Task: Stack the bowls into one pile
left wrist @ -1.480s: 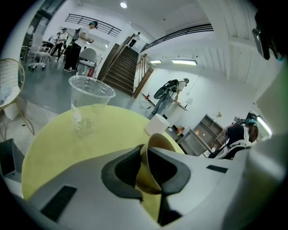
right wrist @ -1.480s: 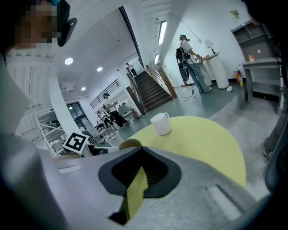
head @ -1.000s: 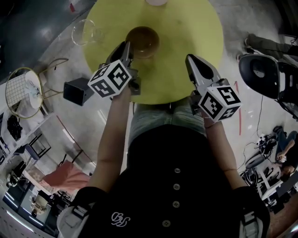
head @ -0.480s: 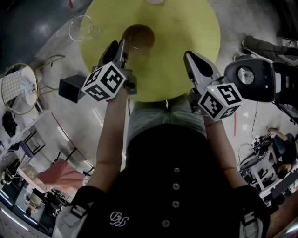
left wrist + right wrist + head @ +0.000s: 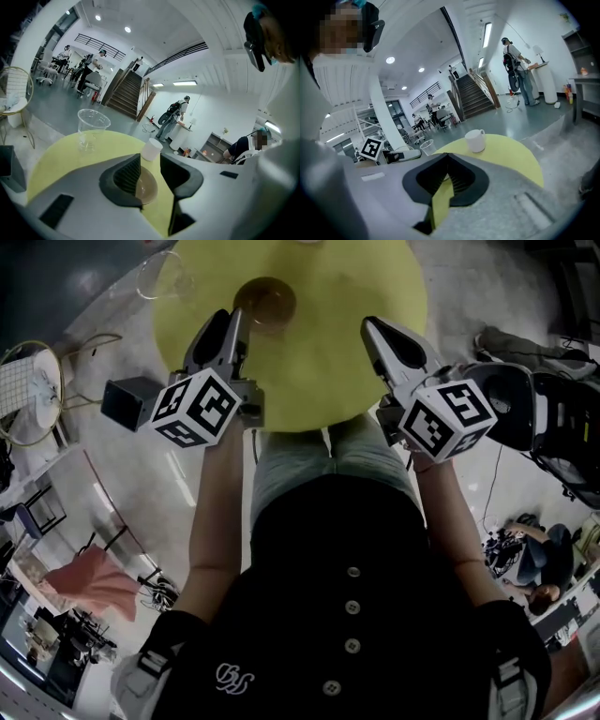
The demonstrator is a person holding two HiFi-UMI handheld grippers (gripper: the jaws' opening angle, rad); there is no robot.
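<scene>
A brown bowl (image 5: 265, 302) sits on the round yellow table (image 5: 319, 362); I cannot tell whether it is one bowl or a pile. My left gripper (image 5: 232, 315) hovers just in front of it, jaws a little apart with nothing between them. In the left gripper view the bowl (image 5: 146, 187) shows through the gap of that gripper (image 5: 150, 158). My right gripper (image 5: 367, 322) hangs over the table's near right part, well to the right of the bowl. Its jaws (image 5: 446, 157) meet at the tips and hold nothing.
A clear plastic cup (image 5: 159, 277) stands at the table's left edge, also in view as the cup (image 5: 93, 126). A white mug (image 5: 476, 139) stands at the far side. On the floor are a black box (image 5: 127, 401), a wire chair (image 5: 23, 390) and a black chair (image 5: 511, 404).
The view has drifted, so the table and bowl sit higher and further left in the frame. Both grippers keep their place by the table's near edge; the bowl has not moved.
</scene>
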